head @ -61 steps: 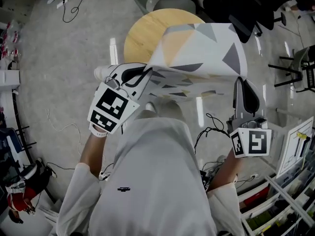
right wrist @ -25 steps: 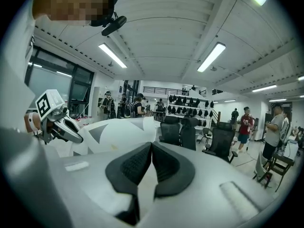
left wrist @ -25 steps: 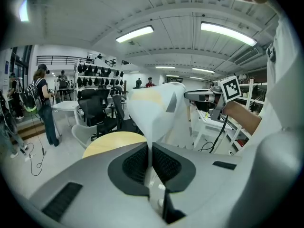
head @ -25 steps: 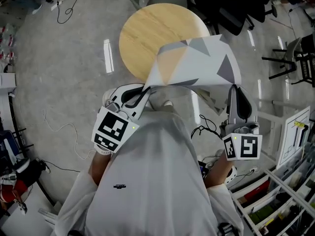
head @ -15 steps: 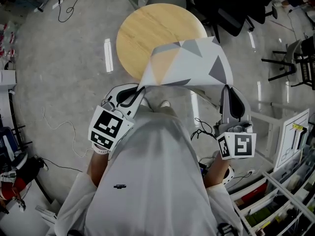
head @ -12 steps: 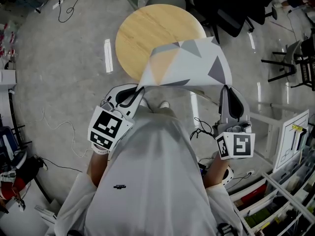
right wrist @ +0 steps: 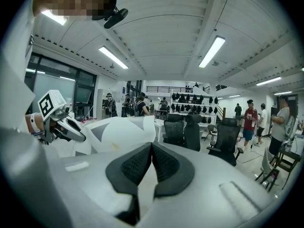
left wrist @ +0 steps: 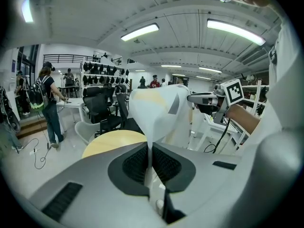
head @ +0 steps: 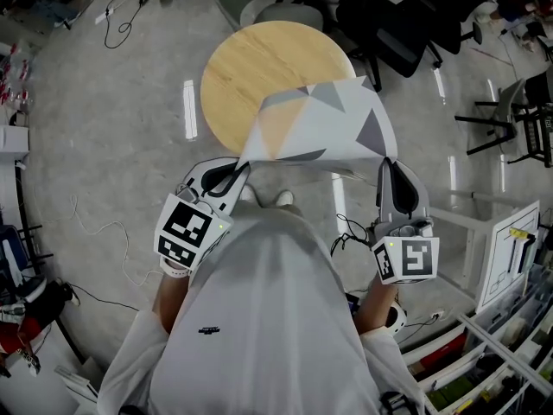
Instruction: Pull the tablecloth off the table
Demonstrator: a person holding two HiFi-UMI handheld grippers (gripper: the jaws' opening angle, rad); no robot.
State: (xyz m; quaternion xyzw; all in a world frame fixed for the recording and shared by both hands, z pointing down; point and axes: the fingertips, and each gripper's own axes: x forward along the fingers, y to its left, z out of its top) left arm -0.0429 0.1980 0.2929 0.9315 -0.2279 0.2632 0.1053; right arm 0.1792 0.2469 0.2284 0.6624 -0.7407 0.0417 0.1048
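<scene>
A white tablecloth (head: pixel 315 124) with grey and yellow triangles hangs stretched in the air between my two grippers, and its far edge droops over the near rim of the round wooden table (head: pixel 259 63). The left gripper (head: pixel 243 166) is shut on the cloth's near left corner. My right gripper (head: pixel 386 161) pinches the near right corner. In the left gripper view the cloth (left wrist: pixel 156 106) rises from the closed pads (left wrist: pixel 137 163), with the table (left wrist: pixel 111 144) behind. The right gripper view shows the cloth (right wrist: pixel 118 129) running left from its closed jaws.
Black office chairs (head: pixel 393 28) stand beyond the table at the upper right. Cables (head: pixel 117 15) lie on the grey floor at the left. A white frame (head: pixel 484 223) and shelves are close on my right. People (right wrist: pixel 247 122) stand farther off in the room.
The cloth has slid toward me off the table, so most of the wooden top now shows. Both grippers kept their hold and drew back slightly.
</scene>
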